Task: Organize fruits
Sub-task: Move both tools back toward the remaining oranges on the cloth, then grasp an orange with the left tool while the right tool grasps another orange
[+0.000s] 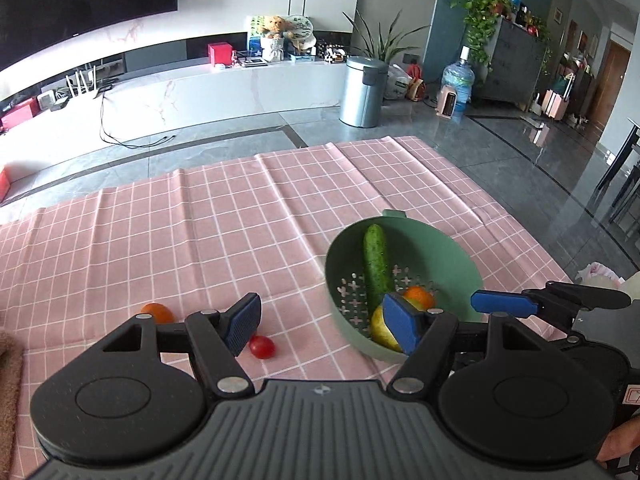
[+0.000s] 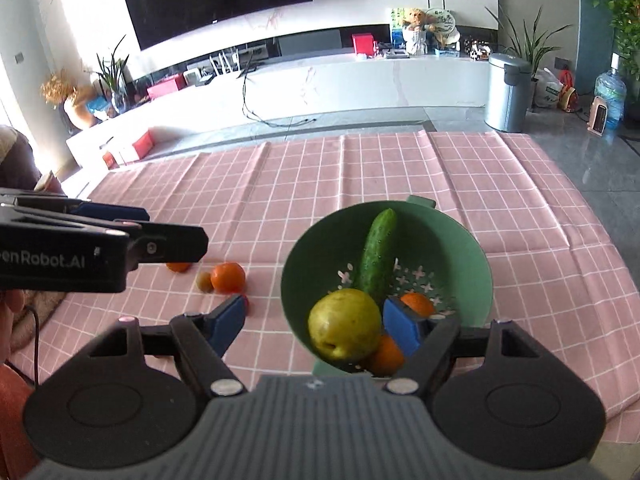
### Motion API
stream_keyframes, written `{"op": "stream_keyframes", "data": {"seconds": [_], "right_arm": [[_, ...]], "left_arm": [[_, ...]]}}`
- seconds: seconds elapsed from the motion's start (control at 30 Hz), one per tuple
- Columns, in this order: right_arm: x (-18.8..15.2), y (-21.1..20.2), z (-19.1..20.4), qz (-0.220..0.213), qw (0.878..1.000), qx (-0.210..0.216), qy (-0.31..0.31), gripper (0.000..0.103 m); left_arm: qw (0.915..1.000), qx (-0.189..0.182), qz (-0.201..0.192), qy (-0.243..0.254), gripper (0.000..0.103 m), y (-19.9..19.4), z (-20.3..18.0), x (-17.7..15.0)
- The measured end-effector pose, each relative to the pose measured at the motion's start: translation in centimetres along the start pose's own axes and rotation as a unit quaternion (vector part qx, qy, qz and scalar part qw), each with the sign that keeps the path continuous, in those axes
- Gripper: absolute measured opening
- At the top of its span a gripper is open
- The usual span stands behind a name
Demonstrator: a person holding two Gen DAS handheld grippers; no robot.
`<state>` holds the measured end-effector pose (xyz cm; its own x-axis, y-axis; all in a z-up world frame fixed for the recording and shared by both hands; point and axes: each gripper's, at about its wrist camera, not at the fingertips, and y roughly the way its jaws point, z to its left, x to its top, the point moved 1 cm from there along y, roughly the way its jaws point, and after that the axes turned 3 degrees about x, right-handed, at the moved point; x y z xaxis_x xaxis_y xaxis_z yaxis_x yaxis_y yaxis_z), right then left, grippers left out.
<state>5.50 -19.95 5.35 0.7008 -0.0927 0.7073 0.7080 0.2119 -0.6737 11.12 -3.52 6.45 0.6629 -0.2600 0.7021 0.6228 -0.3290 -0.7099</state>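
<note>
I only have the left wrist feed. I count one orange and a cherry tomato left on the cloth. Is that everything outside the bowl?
Observer: No. The right wrist view shows two oranges on the cloth, a larger orange and a second orange partly hidden behind the left gripper, plus a small brownish-green fruit beside the larger one.
Operator: My finger blocks the bowl's near side. What's in there?
Observer: A yellow-green pear sits whole at the near wall of the green bowl, below the cucumber.
Operator: Only one orange inside?
Observer: Two: one orange by the right gripper's finger, another orange tucked beside the pear.
</note>
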Motion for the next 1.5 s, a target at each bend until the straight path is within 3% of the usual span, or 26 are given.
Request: {"op": "stream_keyframes", "data": {"seconds": [0.17,0.57,0.9,1.0,1.27,1.5], "right_arm": [[-1.3,0.3,2.1,-0.037,0.999,0.008,0.005,0.073],[-3.4,3.5,7.2,-0.048,0.998,0.022,-0.044,0.072],[-4.0,7.6,8.5,-0.025,0.997,0.021,-0.07,0.055],[-3.8,9.2,9.0,-0.012,0.997,0.025,-0.078,0.05],[-1.5,14.1,9.8,0.007,0.996,0.025,-0.085,0.047],[-0.6,17.9,9.4,0.012,0.997,0.027,-0.072,0.043]], "left_arm": [[0.9997,0.017,-0.003,-0.015,0.082,-0.3,2.7,-2.1],[0.9976,0.019,0.009,-0.066,0.078,1.3,9.0,-5.3],[0.9932,0.022,0.03,-0.11,0.076,3.9,12.2,-7.8],[0.9923,0.029,0.034,-0.116,0.074,4.6,13.2,-7.5],[0.9928,0.044,0.025,-0.108,0.074,7.7,15.2,-5.0],[0.9903,0.042,0.027,-0.13,0.072,11.0,16.6,-5.3]]}}
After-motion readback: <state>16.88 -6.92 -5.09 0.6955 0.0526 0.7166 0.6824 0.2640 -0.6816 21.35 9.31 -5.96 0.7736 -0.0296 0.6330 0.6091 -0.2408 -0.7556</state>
